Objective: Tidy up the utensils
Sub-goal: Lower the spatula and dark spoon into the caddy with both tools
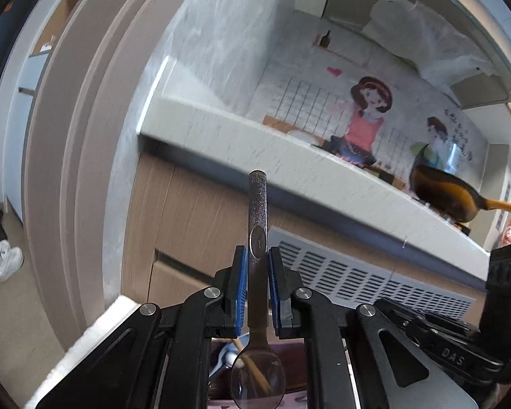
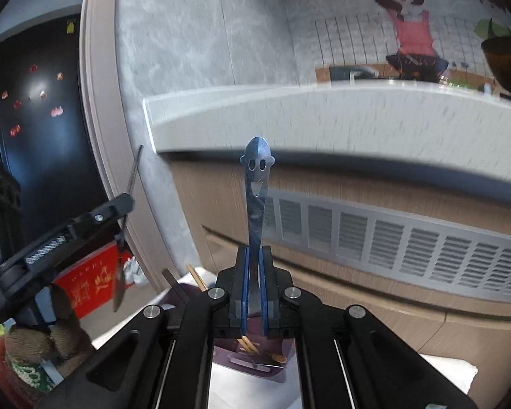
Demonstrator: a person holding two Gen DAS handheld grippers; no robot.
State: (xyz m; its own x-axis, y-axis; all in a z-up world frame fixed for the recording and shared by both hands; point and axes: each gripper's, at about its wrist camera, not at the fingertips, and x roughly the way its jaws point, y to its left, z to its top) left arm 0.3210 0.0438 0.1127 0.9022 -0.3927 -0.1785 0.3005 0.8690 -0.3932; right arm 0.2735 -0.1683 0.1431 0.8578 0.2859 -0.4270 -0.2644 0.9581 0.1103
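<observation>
Both grippers are closed on utensils, each held upright with the handle end pointing up. By the left gripper [image 1: 258, 272] a spoon [image 1: 257, 225] is clamped at mid-handle between the blue pads [image 1: 241, 286], its bowl hanging below the jaws and its flat handle rising above them. By the right gripper [image 2: 254, 272] a smiley-faced utensil [image 2: 256, 197] is pinched low on its stem; its working end is hidden beneath the jaws, so its kind cannot be told. Below both grippers a purple holder [image 2: 255, 368] is seen, with wooden chopsticks [image 2: 248, 346] and other metal pieces already standing in it. Each utensil appears to be gripped along the handle so that the eating end goes down first, which suits a drop into an upright holder. The spoon's bowl hangs just above the holder's mouth, and the utensil in the right gripper is held over the same opening, so the step in hand is judged to be either lowering in or lifting out; which one cannot be settled. Behind, a white counter [image 2: 323, 109] carries a pan [image 1: 439, 191], well apart from the work. With two pieces over one narrow opening, a clash with the chopsticks is the likely risk.
</observation>
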